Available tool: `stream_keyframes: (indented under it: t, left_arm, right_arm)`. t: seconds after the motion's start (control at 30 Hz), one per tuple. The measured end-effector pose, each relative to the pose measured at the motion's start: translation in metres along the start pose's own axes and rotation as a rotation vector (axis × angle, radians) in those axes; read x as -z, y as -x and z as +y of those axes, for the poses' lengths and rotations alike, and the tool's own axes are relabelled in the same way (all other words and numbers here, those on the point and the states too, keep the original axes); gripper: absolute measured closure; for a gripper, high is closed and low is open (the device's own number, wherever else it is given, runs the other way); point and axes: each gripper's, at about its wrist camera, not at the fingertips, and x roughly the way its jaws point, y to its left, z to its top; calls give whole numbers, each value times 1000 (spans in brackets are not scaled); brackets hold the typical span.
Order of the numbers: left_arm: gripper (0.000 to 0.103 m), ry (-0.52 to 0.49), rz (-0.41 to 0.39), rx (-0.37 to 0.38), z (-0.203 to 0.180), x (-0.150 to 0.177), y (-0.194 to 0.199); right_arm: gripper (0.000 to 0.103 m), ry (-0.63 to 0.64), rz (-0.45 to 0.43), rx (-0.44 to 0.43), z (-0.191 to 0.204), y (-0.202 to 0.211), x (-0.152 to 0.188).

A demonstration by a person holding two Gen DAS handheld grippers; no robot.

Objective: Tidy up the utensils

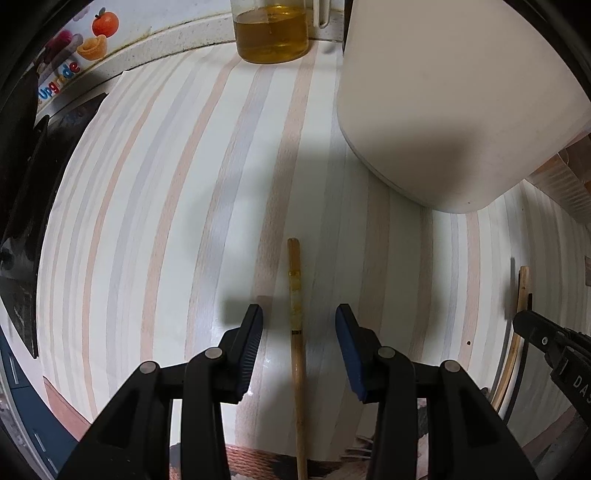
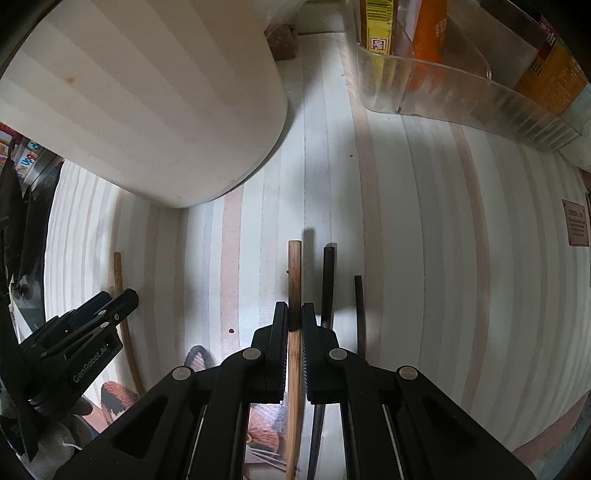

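In the left wrist view my left gripper (image 1: 299,325) stands open, pointing down at the striped cloth. A pale wooden chopstick (image 1: 295,295) with a yellowish band lies on the cloth between the fingers, and neither pad touches it. In the right wrist view my right gripper (image 2: 294,314) is shut on a brown wooden chopstick (image 2: 294,269), whose end sticks out past the fingertips. Two dark chopsticks (image 2: 328,280) lie just right of it. The left gripper (image 2: 116,297) shows at that view's left edge, over the pale chopstick (image 2: 119,273).
A tall white container (image 1: 443,110) stands beyond both grippers, also seen as the white container (image 2: 147,103). A jar of amber liquid (image 1: 271,33) stands at the back. A clear plastic bin (image 2: 443,85) with boxes sits at the far right. A patterned rug (image 2: 118,402) shows below the table edge.
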Motion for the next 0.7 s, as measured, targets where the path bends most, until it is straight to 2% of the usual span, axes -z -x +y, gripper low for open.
stream_keyframes:
  t: [0.1, 0.17, 0.23, 0.37, 0.47, 0.7]
  left_arm:
    - [65, 0, -7, 2, 4, -4, -2]
    - [68, -3, -15, 15, 5, -4, -2]
    - [98, -15, -26, 20, 3, 0, 1]
    - [99, 10, -39, 42, 5, 3, 9]
    - [99, 29, -70, 77, 11, 12, 24]
    - [99, 49, -180, 141, 20, 34, 85]
  right_arm:
    - [96, -1, -1, 3, 0, 0, -1]
    - [96, -4, 1, 4, 0, -1, -1]
    - [96, -9, 3, 3, 0, -2, 0]
    - [96, -15, -10, -5, -2, 2, 3]
    - [96, -13, -57, -24, -5, 19, 8]
    - [96, 5, -175, -74, -6, 65, 18]
